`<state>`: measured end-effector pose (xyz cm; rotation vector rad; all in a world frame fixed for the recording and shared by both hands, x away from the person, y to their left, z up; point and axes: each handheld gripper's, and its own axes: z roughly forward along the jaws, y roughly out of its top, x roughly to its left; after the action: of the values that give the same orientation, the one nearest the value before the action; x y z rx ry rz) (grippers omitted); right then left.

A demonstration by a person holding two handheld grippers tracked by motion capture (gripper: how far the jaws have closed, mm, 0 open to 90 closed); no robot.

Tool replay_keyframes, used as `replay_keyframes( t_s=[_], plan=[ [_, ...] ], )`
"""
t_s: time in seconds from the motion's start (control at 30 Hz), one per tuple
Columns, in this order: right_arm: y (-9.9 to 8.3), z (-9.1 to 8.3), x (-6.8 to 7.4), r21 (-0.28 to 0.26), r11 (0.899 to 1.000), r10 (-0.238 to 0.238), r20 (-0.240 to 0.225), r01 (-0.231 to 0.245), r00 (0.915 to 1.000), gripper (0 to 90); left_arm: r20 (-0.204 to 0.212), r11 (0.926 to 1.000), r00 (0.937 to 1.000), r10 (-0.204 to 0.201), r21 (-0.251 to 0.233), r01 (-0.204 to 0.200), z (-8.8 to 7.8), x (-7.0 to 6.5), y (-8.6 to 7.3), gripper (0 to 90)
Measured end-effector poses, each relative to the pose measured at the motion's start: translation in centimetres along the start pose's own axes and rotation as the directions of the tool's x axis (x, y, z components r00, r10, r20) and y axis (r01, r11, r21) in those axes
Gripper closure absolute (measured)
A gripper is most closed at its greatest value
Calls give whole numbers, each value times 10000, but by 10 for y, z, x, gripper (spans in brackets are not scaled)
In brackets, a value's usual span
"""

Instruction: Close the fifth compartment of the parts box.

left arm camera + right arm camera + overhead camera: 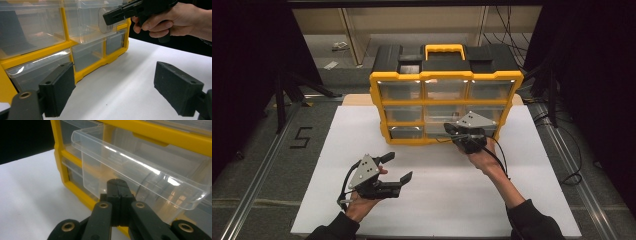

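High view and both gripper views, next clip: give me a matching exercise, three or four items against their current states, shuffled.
Items:
1. left gripper
2. right gripper
3. clear drawer
4. carry handle

States:
A. partly pulled out of the yellow organizer
B. jaws pressed together at the drawer front
C. jaws wide apart over the white table
D. yellow, on top of the organizer

Pairs: 1-C, 2-B, 3-A, 4-D
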<state>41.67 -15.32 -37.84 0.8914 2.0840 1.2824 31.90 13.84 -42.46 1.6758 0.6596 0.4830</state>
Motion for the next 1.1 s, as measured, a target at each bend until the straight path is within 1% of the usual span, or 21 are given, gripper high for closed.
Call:
replay_keyframes(
  t_s=[0.2, 0.3, 0.7, 0.97, 1.1],
  plan=[
    [0, 2, -3, -52, 10000, 53, 106, -52, 9999, 900, 1, 10000, 10000, 31, -18, -31, 0, 0, 0, 167],
    [-1, 4, -4, -72, 9999, 100, 158, -99, 9998, 900, -14, 10000, 10000, -57, -12, 57, 0, 0, 0, 167],
    [-2, 6, -11, -96, 9998, 190, 385, -186, 9991, 900, -21, 10000, 10000, -16, -12, 16, 0, 0, 0, 167],
    [-2, 8, -12, -148, 9998, 172, 458, -166, 9988, 900, -18, 10000, 10000, -22, -6, 22, 0, 0, 0, 168],
    [-3, 10, -14, -191, 9995, 252, 468, -244, 9986, 900, -2, 10000, 10000, -13, 21, 13, 1, 0, 0, 168]
  ],
)
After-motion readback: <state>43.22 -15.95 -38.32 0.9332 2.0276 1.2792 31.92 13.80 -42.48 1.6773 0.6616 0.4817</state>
